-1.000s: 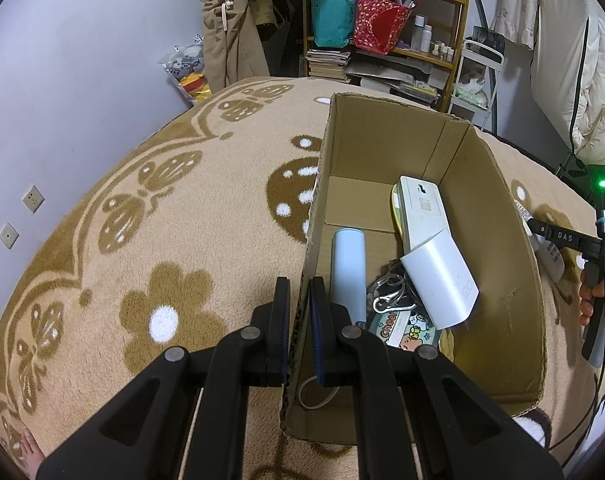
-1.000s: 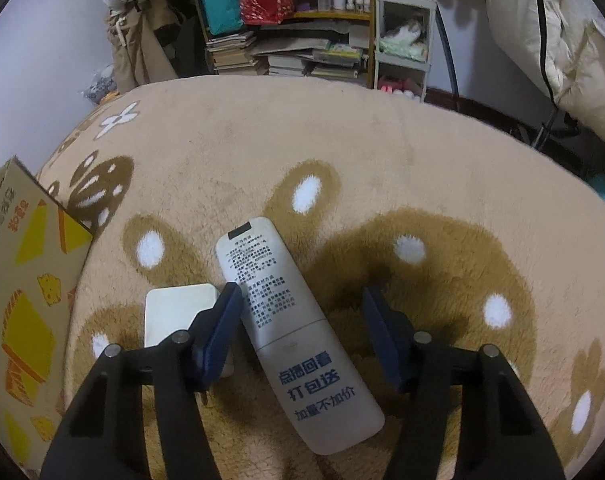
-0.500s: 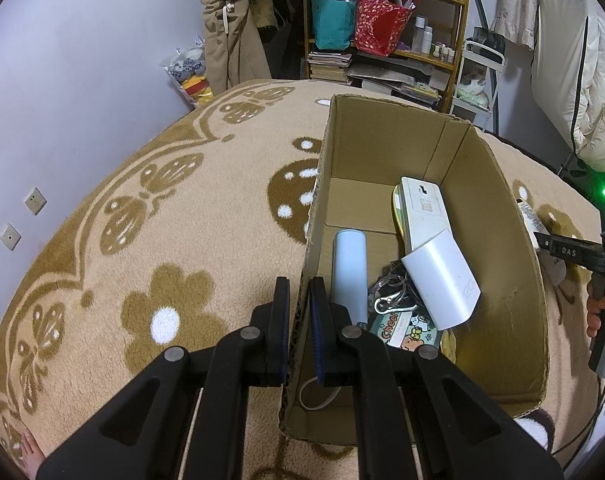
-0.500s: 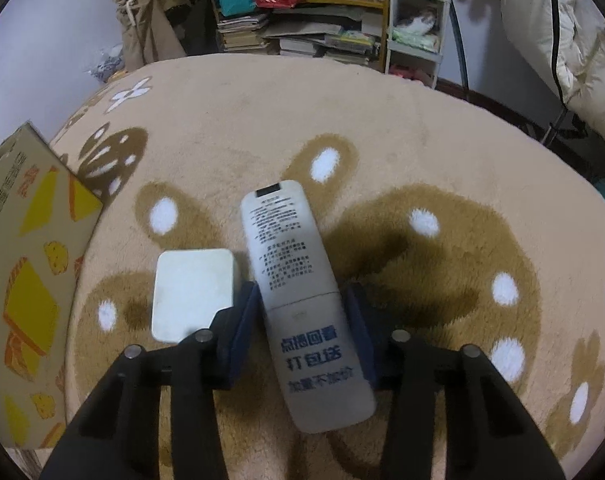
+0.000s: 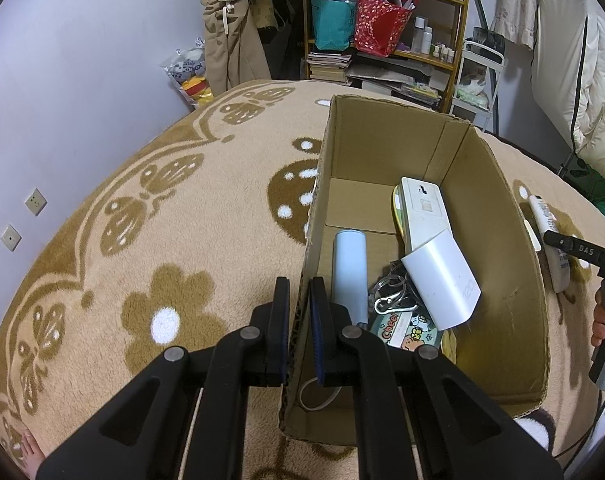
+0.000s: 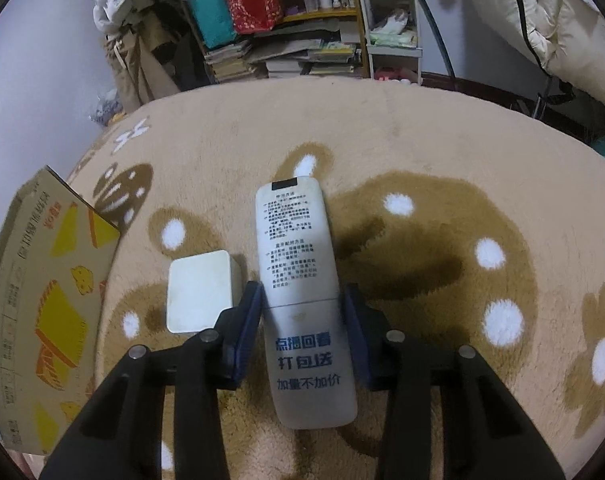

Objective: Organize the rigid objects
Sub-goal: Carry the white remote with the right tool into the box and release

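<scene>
**Remote pinched on the right, box wall clamped on the left**

My right gripper (image 6: 300,330) has its jaws closing around the white remote (image 6: 298,264), which lies face-down on the beige patterned carpet (image 6: 422,140) with printed text showing; both blue pads look pressed against its sides. Just beside it on the left sits a small white square block (image 6: 200,290), touching nothing of mine. My left gripper (image 5: 298,332) is squeezed nearly shut on the near wall of the cardboard box (image 5: 502,280), one finger inside, one outside. In the box I can see a pale blue cylinder (image 5: 349,268), another white remote (image 5: 422,212), a white card-like piece (image 5: 442,280) leaning over it, and some carabiner keys (image 5: 390,300)
</scene>
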`<state>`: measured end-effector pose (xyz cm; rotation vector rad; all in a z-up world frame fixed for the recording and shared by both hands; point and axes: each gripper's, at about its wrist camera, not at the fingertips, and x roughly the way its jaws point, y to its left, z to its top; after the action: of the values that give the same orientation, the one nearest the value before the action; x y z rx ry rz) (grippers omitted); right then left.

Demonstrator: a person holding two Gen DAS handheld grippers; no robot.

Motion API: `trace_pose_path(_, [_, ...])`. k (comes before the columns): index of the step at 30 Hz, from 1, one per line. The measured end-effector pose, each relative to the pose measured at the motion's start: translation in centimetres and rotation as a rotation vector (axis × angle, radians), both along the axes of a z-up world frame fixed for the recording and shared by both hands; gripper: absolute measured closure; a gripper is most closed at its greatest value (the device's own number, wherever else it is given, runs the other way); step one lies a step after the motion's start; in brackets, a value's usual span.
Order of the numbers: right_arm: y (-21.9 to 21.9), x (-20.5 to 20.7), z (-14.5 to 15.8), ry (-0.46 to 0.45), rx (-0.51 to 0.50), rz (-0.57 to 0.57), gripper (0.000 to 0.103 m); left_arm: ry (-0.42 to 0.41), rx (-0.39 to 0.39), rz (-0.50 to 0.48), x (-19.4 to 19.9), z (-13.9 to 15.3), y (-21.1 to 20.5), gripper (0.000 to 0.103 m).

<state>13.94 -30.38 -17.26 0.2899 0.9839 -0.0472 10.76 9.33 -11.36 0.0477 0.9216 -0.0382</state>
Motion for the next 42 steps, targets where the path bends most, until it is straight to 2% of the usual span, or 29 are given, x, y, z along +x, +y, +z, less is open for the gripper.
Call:
trace_pose_path(3, [0.6,0.1,-0.2,0.011,-0.018,0.020,0.059,0.000,0.002,-0.001,-0.1,0.0,-0.2,0.094])
trace_pose_path(6, [0.4,-0.3,0.2,-0.020,0.009,0.001,0.059,-0.001,-0.001,-0.001,0.0,0.0,0.1,0.094])
trace_pose_path(9, [0.3,-0.6,1.5,-0.055,0.042,-0.008,0.059,-0.001,0.001,-0.001,0.0,0.0,-0.2,0.094])
trace_pose_path(14, [1.6,-0.9,5.2,-0.131,0.086,0.045,0.059,-0.001,0.004,-0.001,0.0,0.0,-0.2,0.094])
trace_pose_path(22, [9.0,-0.9,12.0,-0.260,0.128,0.241,0.059,-0.003,0.007,-0.002,0.0,0.1,-0.3,0.094])
trace_pose_path(26, [13.2,-0.6,13.6,-0.279,0.151,0.318,0.059,-0.002,0.006,-0.002,0.0,0.1,-0.1,0.094])
trace_pose_path(29, [15.7,-0.7,13.8,-0.276,0.182,0.370,0.059,-0.002,0.003,-0.002,0.0,0.1,-0.3,0.094])
trace_pose_path(33, [19.8,-1.0,13.1,-0.259,0.167,0.447,0.059,0.000,0.010,-0.004,0.0,0.1,-0.3,0.094])
trace_pose_path(42, [23.2,-0.9,9.7,-0.159,0.167,0.502,0.059,-0.002,0.010,-0.004,-0.1,0.0,-0.5,0.094])
